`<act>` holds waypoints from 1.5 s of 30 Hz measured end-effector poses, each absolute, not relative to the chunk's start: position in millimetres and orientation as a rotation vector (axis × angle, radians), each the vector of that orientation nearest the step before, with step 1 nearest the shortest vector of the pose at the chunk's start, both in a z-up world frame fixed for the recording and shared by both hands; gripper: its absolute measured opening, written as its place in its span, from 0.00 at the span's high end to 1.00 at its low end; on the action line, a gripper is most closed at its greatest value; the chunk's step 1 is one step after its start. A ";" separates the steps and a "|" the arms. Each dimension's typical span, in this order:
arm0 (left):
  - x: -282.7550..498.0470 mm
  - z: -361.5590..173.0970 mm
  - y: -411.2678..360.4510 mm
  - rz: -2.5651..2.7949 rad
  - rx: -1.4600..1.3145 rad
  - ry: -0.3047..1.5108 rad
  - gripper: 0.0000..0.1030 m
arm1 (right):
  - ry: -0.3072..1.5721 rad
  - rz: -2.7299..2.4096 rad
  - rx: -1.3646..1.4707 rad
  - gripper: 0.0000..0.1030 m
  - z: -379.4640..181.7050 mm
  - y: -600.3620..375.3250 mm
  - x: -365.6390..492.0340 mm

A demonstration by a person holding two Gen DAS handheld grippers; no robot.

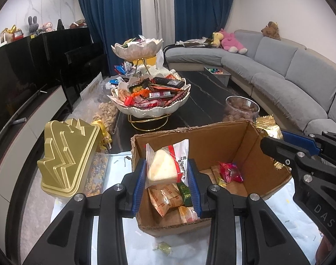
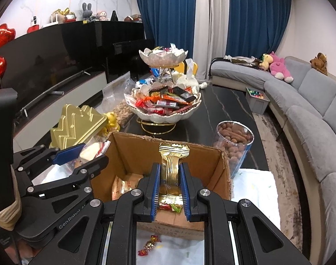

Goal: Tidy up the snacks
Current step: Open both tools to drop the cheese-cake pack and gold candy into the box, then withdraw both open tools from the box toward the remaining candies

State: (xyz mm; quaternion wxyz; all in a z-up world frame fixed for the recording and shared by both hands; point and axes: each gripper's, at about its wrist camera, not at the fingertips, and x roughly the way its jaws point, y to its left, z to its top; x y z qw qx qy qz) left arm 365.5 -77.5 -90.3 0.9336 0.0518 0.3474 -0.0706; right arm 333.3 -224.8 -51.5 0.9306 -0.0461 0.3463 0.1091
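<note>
My left gripper (image 1: pixel 166 172) is shut on a clear packet with a white cake (image 1: pixel 162 166) and holds it above the near left part of an open cardboard box (image 1: pixel 251 145). In the box lie orange snack packets (image 1: pixel 165 198), a green packet (image 1: pixel 185 193) and a red candy bag (image 1: pixel 230 172). My right gripper (image 2: pixel 169 185) is shut on a gold foil packet (image 2: pixel 171 167) over the same box (image 2: pixel 123 150). A two-tier shell bowl stand (image 1: pixel 154 110) full of wrapped snacks stands behind the box.
A gold ridged box lid (image 1: pixel 66 156) lies left of the box. A clear jar of brown nuts (image 2: pixel 234 145) stands at its right. Loose candies (image 2: pixel 149 245) lie on the white cloth in front. A grey sofa (image 2: pixel 300 101) curves along the right.
</note>
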 end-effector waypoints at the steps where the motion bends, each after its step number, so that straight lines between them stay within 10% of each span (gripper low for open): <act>1: 367.3 -91.0 -77.5 -0.145 0.106 0.712 0.65 | 0.714 0.223 -0.095 0.81 -53.1 -224.3 335.0; 13: 373.6 -99.5 -80.1 -0.167 0.129 0.733 0.49 | 0.747 0.216 -0.112 0.80 -60.9 -224.6 342.9; 18: 369.0 -97.9 -76.6 -0.145 0.133 0.722 0.33 | 0.733 0.183 -0.112 0.40 -58.8 -227.5 341.2; 21: 365.8 -96.6 -74.7 -0.128 0.139 0.715 0.27 | 0.727 0.162 -0.106 0.33 -56.7 -228.8 339.7; 45: 333.8 -64.5 -62.5 -0.115 0.151 0.673 0.25 | 0.689 0.147 -0.093 0.32 -32.0 -223.2 307.9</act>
